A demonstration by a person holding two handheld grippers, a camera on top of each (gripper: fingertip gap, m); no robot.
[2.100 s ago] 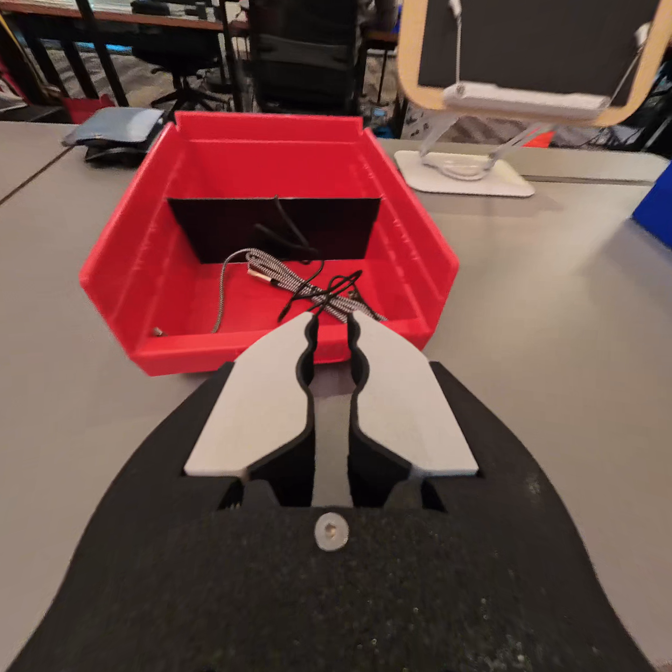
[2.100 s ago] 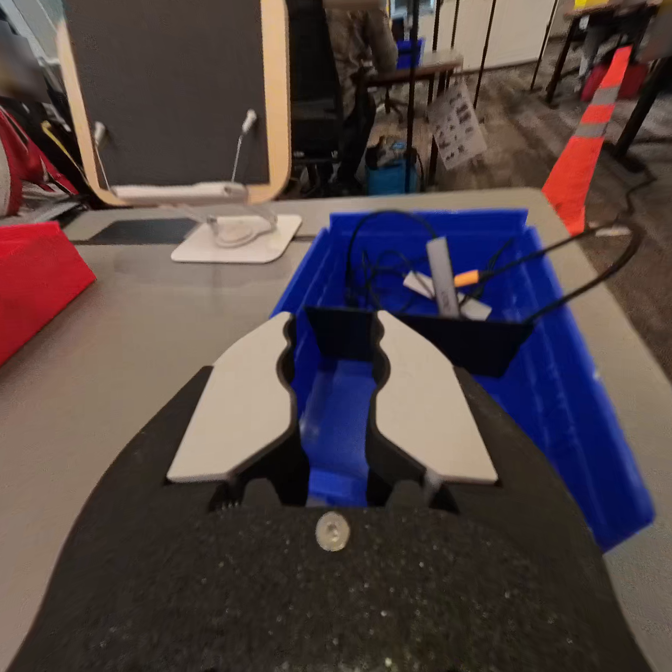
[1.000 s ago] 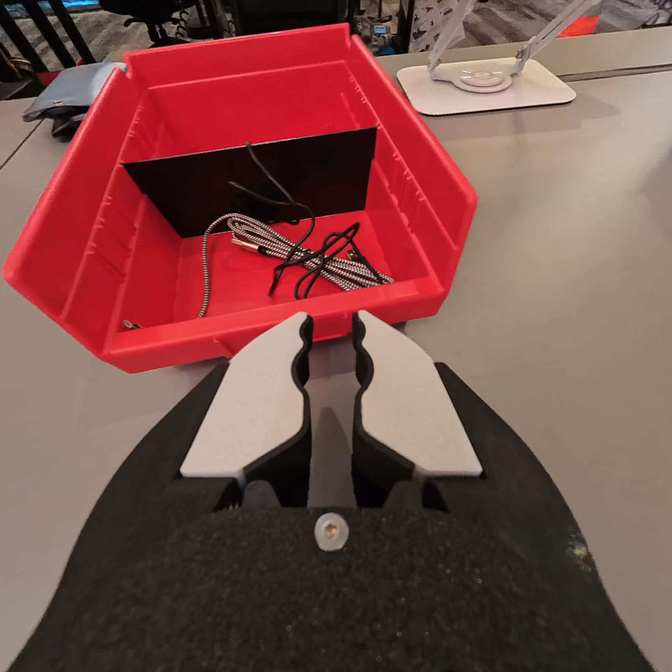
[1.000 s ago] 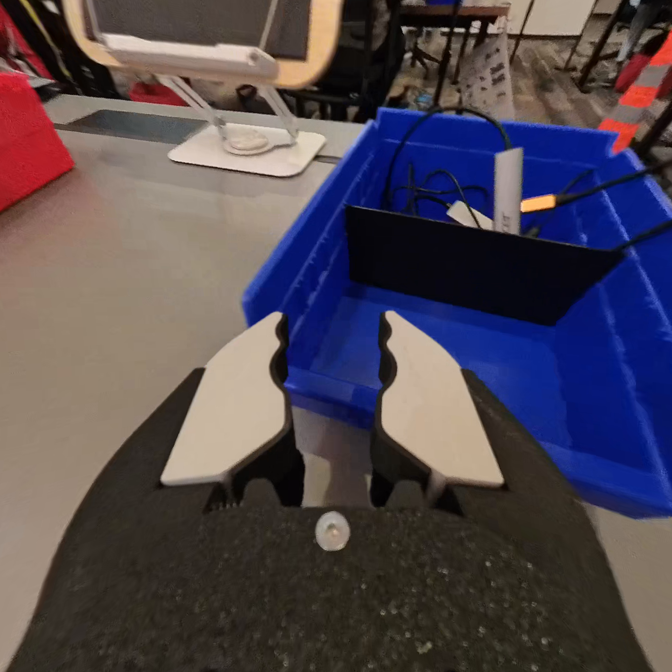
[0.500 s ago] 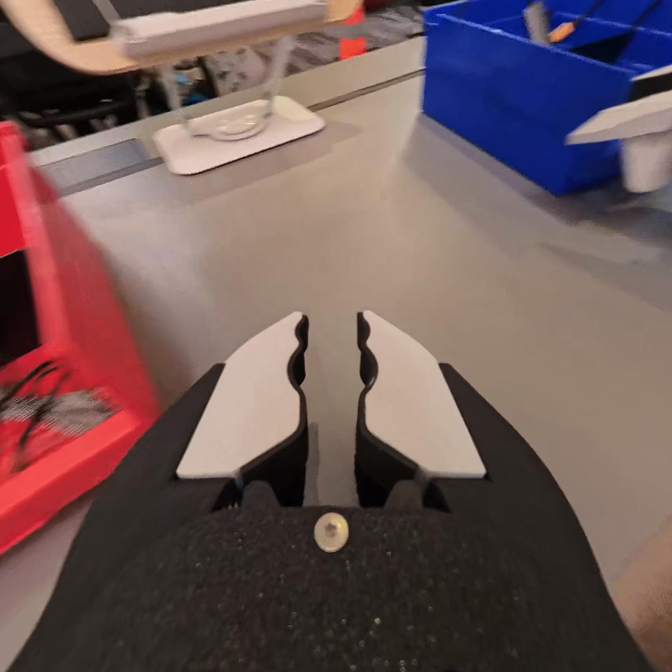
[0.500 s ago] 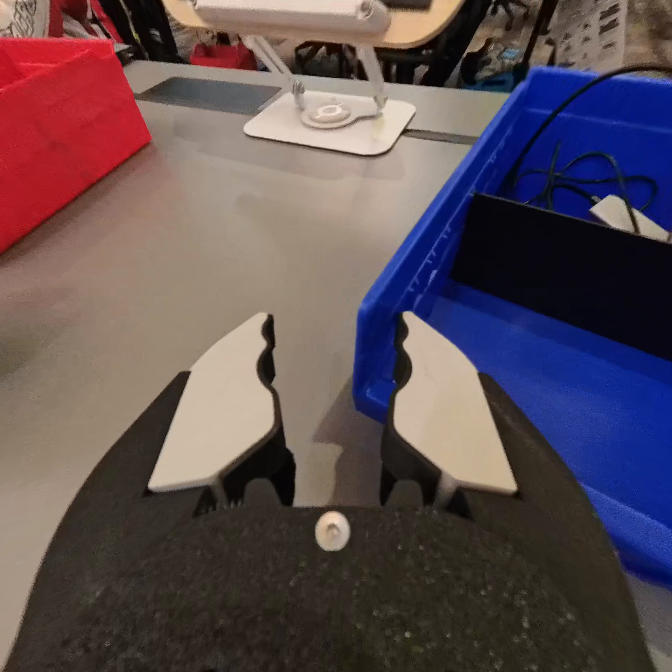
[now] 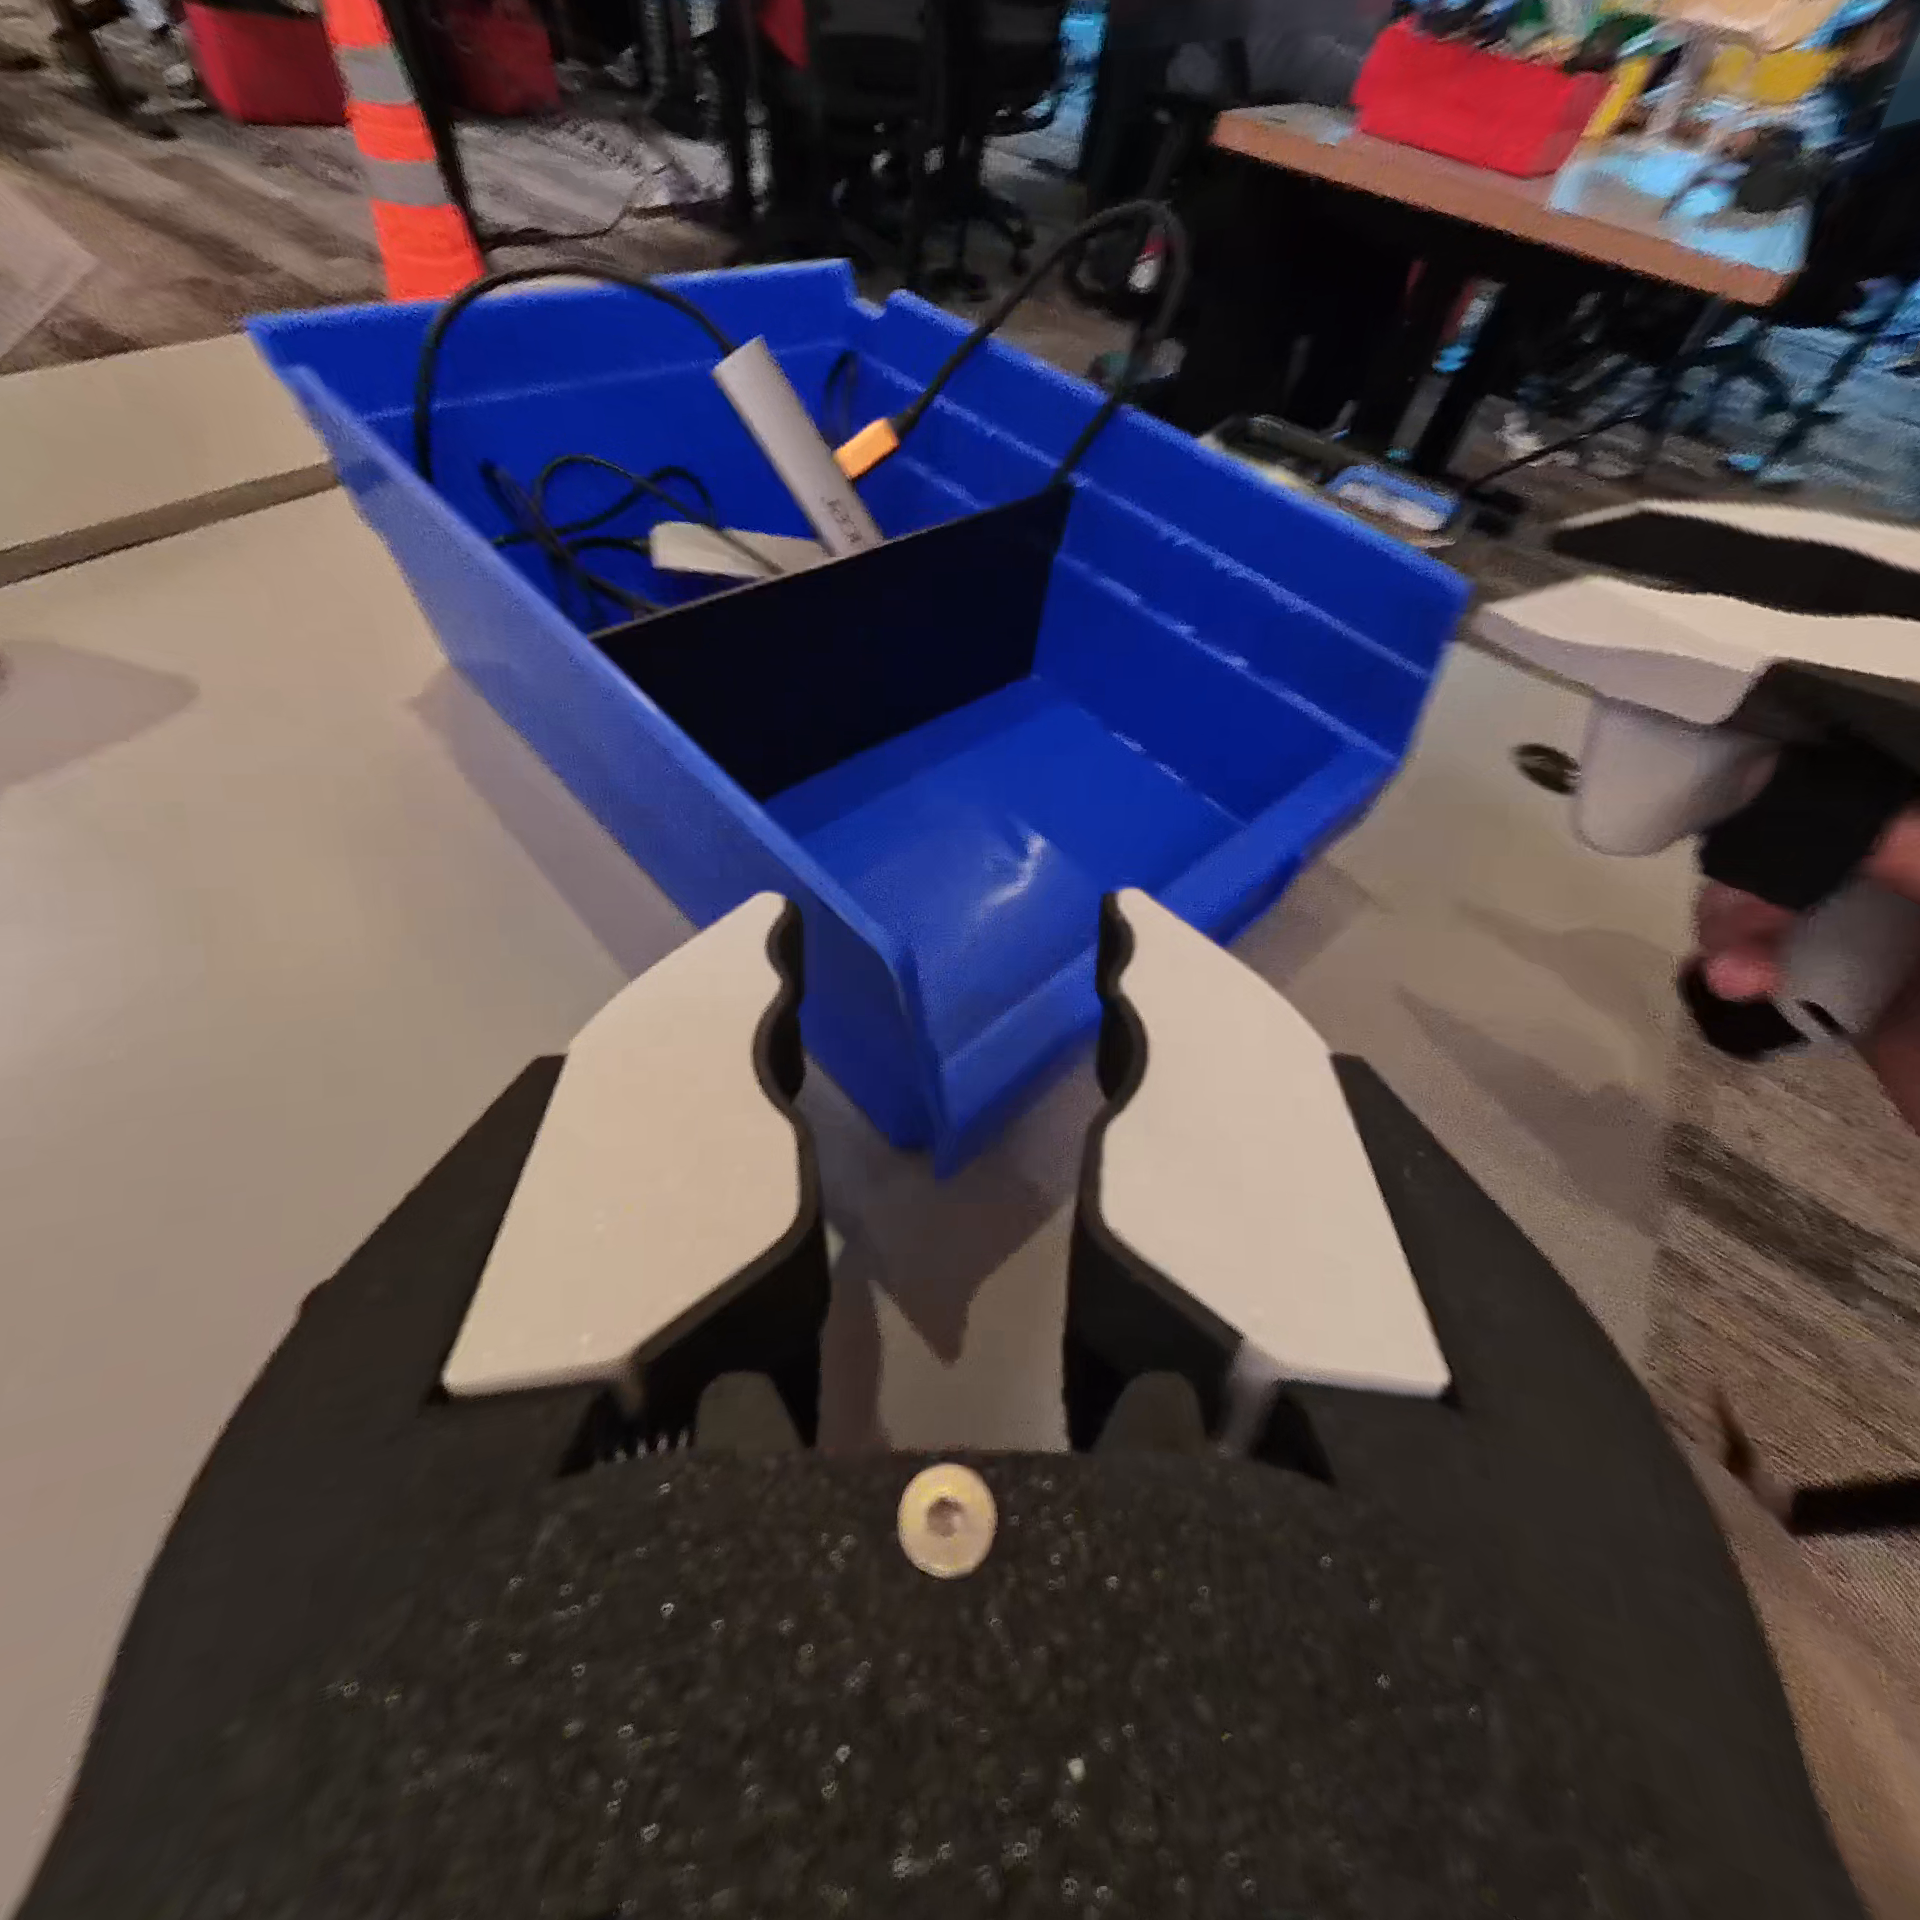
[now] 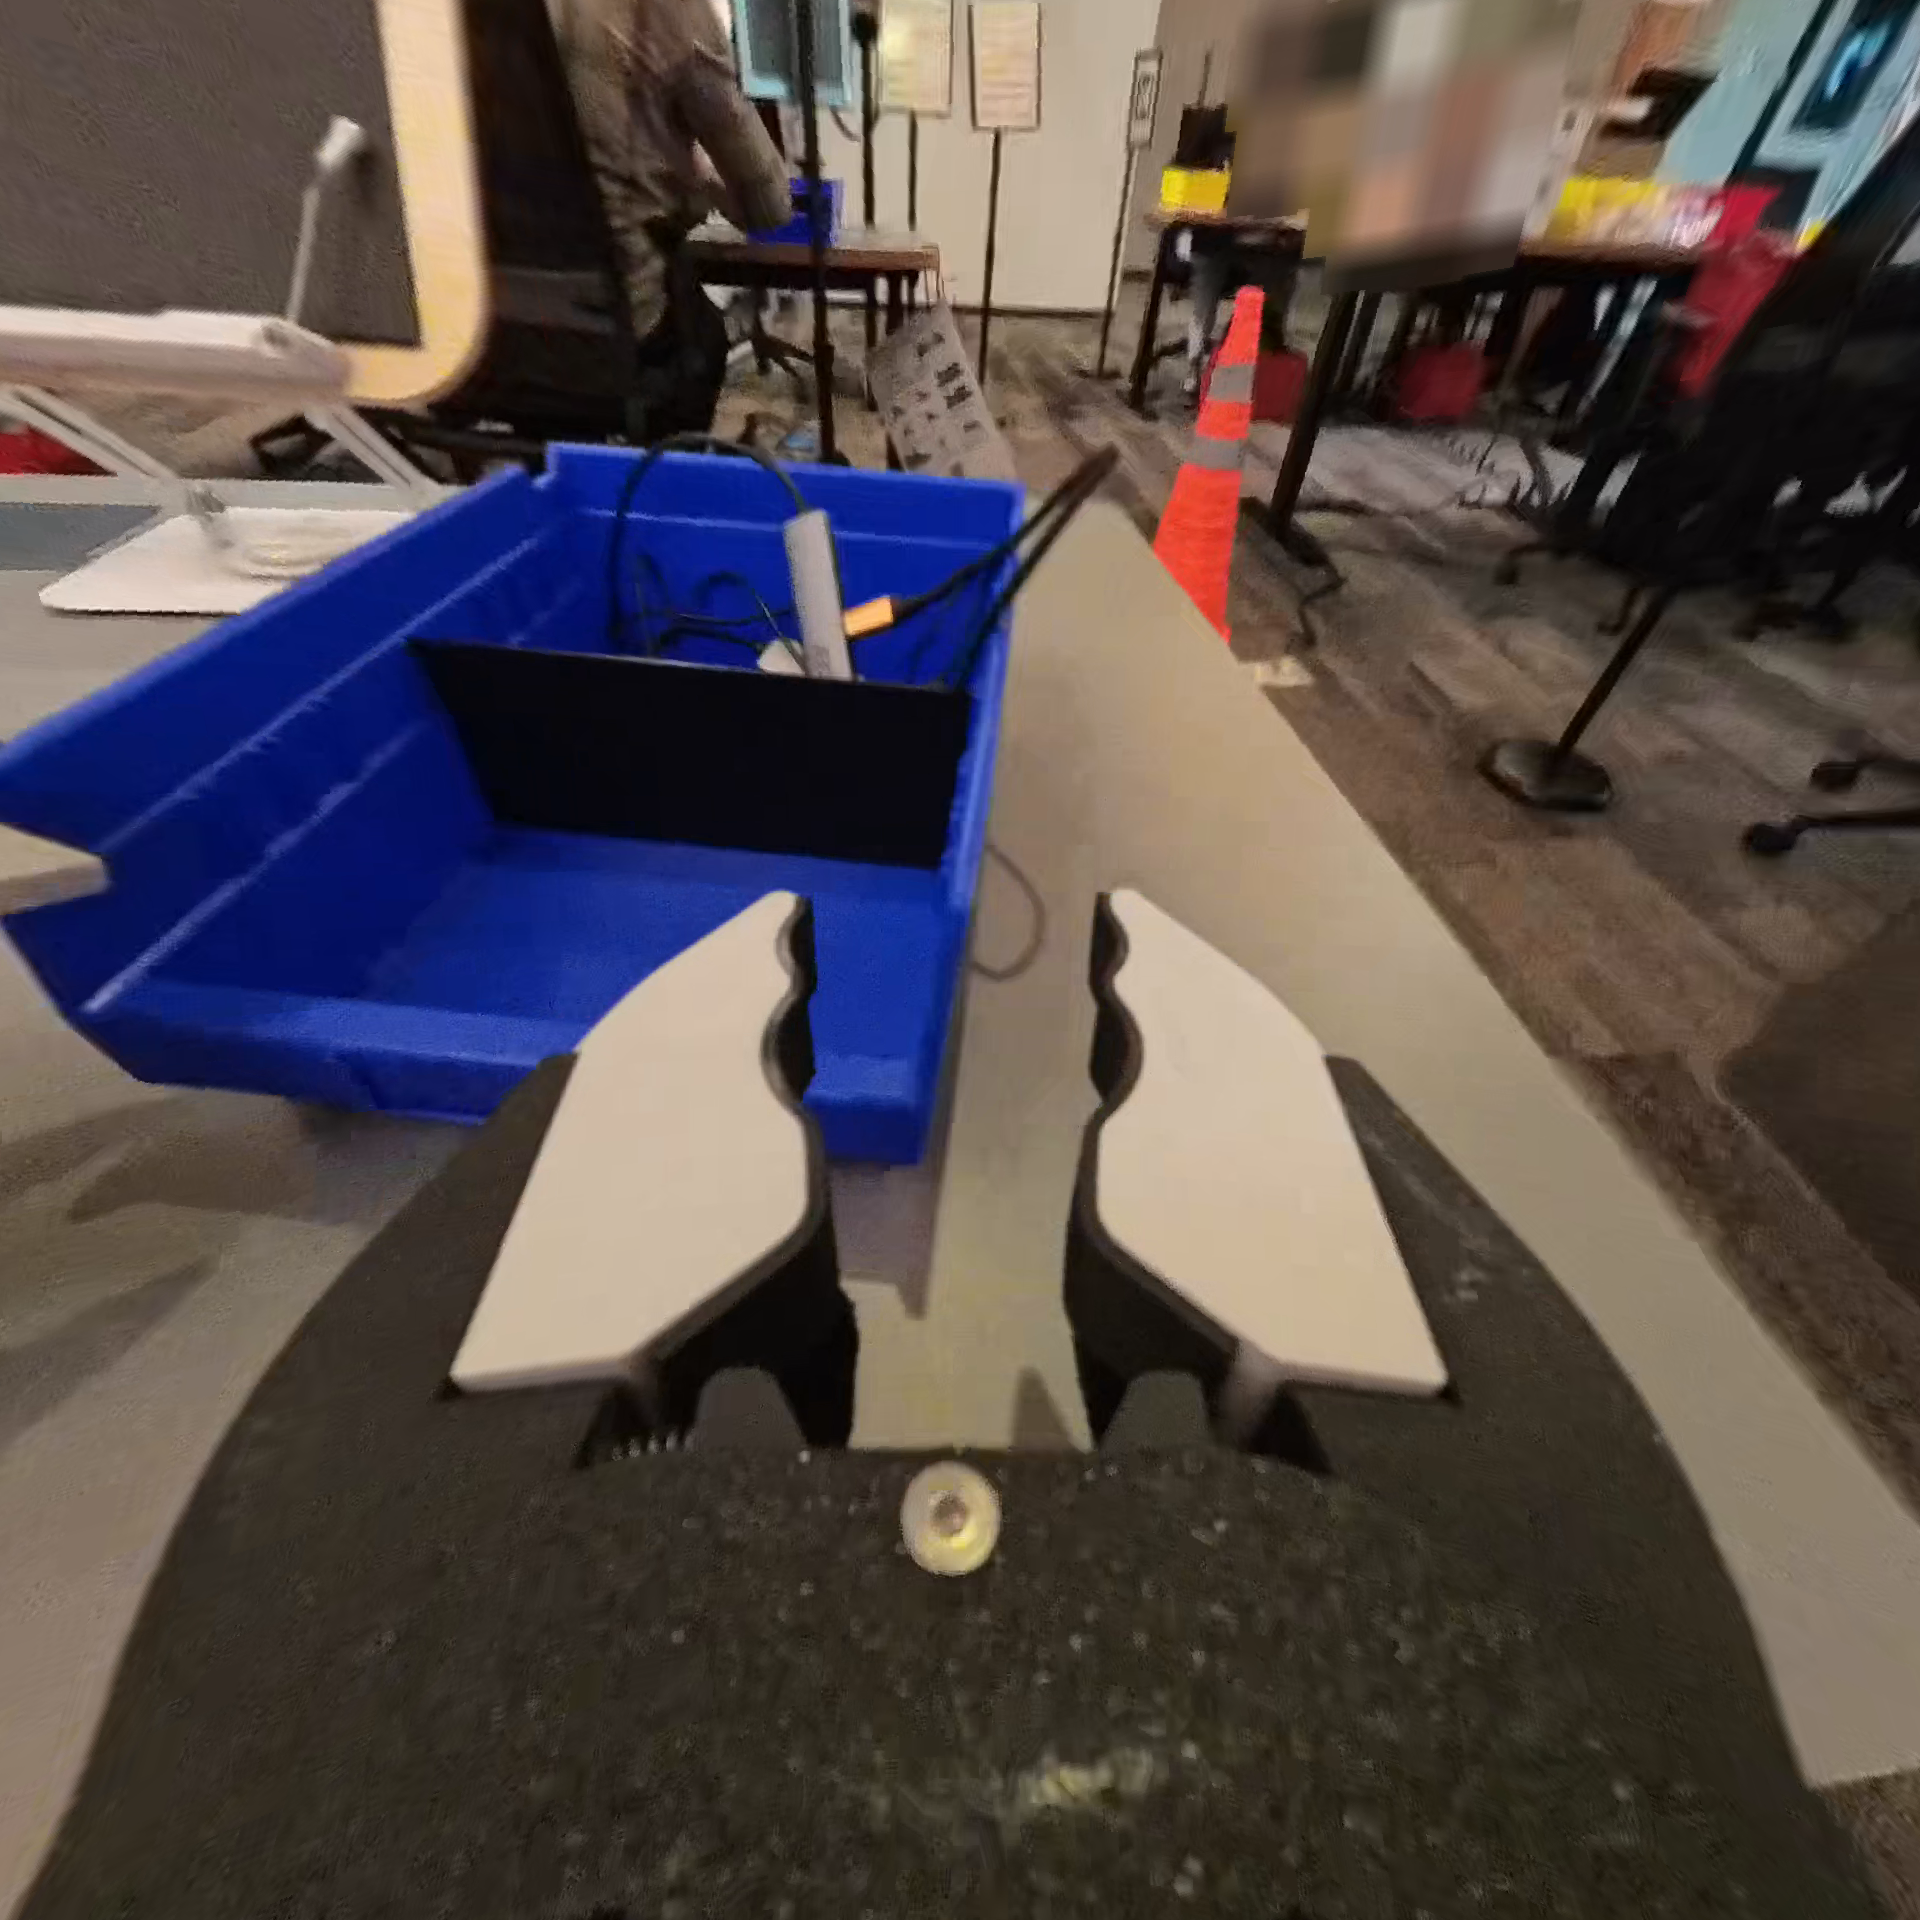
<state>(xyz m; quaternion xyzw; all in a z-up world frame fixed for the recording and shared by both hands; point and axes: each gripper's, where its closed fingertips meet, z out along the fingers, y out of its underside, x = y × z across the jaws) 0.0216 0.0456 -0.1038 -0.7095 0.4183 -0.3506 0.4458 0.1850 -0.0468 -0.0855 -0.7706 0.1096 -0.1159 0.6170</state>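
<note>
Jaws of left gripper (image 7: 945, 935) and right gripper (image 8: 948, 925) spread, empty, at blue bin (image 7: 665, 769) near corners, table (image 7: 260, 935) bare alongside.

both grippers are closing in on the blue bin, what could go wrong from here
The left gripper is open right at a corner of the blue bin; a push there might slide or turn it. A black cable hangs over the bin's wall near the open right gripper and could snag, dragging out the grey stick.
</note>
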